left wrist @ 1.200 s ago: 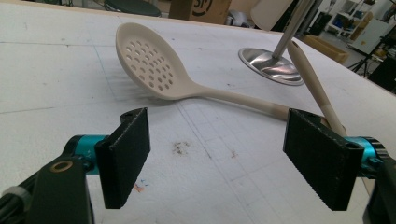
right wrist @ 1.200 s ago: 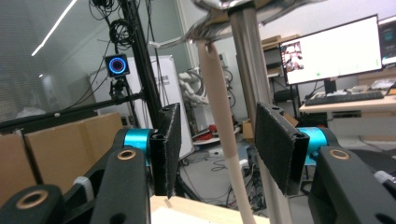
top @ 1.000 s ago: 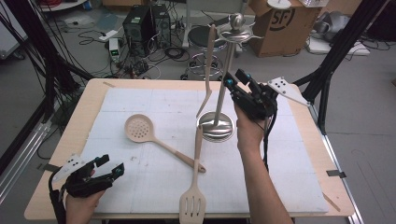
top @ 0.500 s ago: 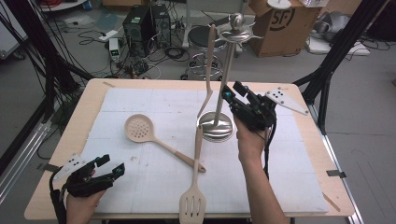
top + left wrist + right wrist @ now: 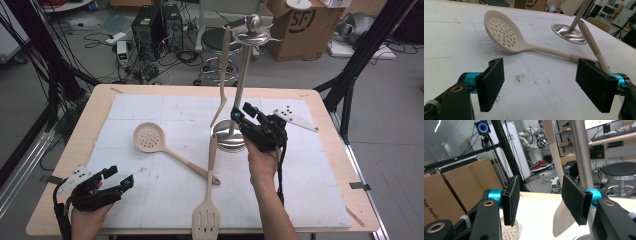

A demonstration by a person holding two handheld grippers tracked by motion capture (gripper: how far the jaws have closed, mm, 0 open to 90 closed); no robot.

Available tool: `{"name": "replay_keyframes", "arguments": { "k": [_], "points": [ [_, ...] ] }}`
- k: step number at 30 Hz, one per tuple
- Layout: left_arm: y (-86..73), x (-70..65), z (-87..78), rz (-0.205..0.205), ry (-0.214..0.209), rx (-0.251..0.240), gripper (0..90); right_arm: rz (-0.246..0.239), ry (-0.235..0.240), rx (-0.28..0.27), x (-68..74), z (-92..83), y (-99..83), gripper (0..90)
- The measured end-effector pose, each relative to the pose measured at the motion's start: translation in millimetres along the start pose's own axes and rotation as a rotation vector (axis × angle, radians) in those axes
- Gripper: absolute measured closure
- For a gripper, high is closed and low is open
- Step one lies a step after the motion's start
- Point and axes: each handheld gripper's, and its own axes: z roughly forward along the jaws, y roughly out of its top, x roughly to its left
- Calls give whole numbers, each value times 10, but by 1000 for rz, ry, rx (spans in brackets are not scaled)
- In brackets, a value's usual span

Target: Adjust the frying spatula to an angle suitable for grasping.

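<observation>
Right fingers (image 5: 571, 200) parted, hanging spatula (image 5: 554, 147) just beyond (untouched)

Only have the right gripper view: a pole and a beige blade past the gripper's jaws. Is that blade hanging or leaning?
Observer: Hanging, it seems. In the high view the beige utensil hangs from the top of the metal stand, with its blade just above the stand's base.
Operator: Anything else lying loose that I can't see?
Observer: A slotted turner lies at the near edge of the table, its handle running up to the stand's base.
Operator: Where's the left gripper?
Observer: The left gripper is at the near left corner, open, with nothing between its jaws.
</observation>
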Motion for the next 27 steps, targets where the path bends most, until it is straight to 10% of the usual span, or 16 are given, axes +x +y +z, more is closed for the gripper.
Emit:
{"name": "replay_keyframes", "arguments": {
  "k": [27],
  "points": [
    [4,6,-5,-2,0,-6,237,46,-12,159,124,-38,-546,473]
  ]
}}
